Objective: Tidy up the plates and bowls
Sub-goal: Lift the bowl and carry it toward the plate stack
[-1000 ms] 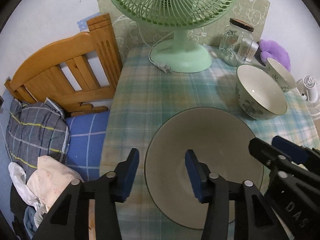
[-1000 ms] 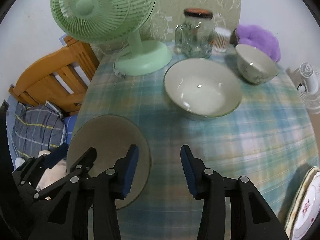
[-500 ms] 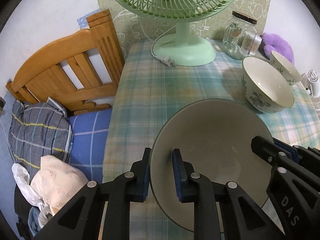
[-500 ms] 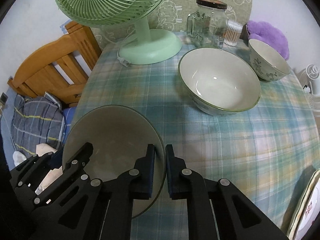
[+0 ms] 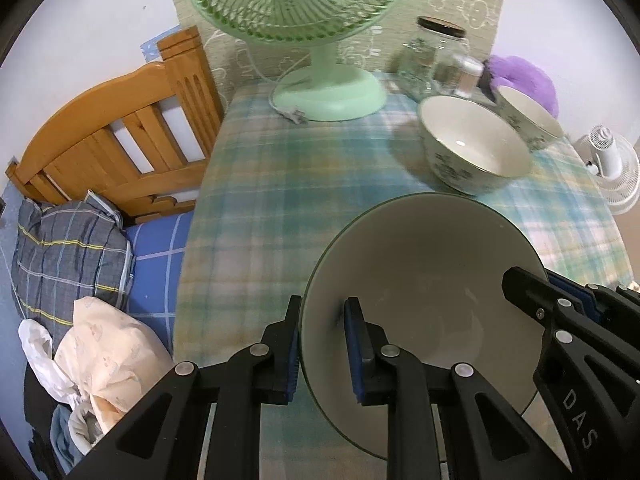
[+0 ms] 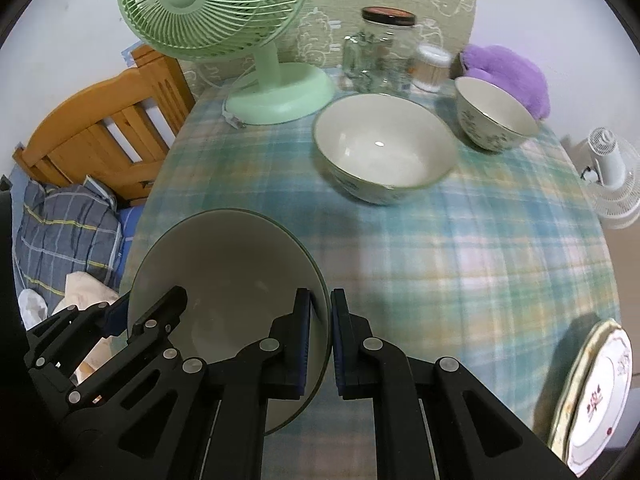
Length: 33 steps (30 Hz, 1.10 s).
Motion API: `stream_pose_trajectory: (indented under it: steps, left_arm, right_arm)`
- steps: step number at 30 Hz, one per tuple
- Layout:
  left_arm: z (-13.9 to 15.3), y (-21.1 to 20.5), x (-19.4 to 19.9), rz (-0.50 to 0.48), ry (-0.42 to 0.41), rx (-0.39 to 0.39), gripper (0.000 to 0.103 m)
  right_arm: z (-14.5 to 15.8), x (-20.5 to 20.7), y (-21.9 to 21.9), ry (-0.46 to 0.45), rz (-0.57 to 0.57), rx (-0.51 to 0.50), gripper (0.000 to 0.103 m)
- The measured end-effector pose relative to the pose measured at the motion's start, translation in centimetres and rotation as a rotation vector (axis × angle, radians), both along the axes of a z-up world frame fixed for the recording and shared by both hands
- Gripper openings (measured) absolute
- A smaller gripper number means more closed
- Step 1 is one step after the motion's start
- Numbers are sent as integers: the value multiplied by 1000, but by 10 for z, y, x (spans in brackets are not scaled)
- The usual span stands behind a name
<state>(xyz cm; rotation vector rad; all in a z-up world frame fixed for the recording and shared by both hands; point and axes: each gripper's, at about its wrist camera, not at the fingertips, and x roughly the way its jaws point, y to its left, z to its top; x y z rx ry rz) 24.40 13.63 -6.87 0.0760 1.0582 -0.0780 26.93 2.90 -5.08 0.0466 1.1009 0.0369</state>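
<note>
- The large grey plate [image 5: 432,280] is pinched at its left rim by the left tool [image 5: 322,348]; both pads are pressed on the rim.
- The right rim of the same plate is clamped by the right tool [image 6: 320,340].
- The plate is seen tilted above the checked desk [image 6: 460,248], at its near left part.
- A big white bowl [image 6: 384,148] stands at 12 o'clock from the plate, and a small bowl [image 6: 494,118] at 1 o'clock, just beside it.
- A patterned plate [image 6: 596,392] lies at the desk's right edge, at 3 o'clock.
</note>
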Motion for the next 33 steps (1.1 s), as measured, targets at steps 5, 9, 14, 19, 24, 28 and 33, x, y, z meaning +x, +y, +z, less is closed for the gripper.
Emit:
stream_pose_trajectory:
  steps: [5, 9, 14, 19, 24, 28, 33]
  left_arm:
    - [4, -22, -18, -21, 1, 6, 18]
    - [6, -43, -35, -32, 12, 6, 18]
    - [12, -66, -56, -46, 15, 16, 18]
    - [12, -92, -76, -44, 36, 25, 18]
    - [7, -118, -92, -50, 59, 28, 18]
    - [3, -136, -103, -44, 81, 23, 18]
    - [-5, -150, -113, -25, 106, 29, 18]
  right_arm:
    - [4, -24, -22, 4, -13, -4, 13]
    - [8, -42, -42, 6, -18, -8, 13]
    - [13, -61, -66, 10, -24, -7, 13]
    - [16, -84, -89, 24, -18, -6, 13]
    - [16, -102, -114, 36, -15, -17, 13]
    - [11, -113, -135, 64, -14, -10, 13]
    - [3, -121, -154, 97, 5, -7, 13]
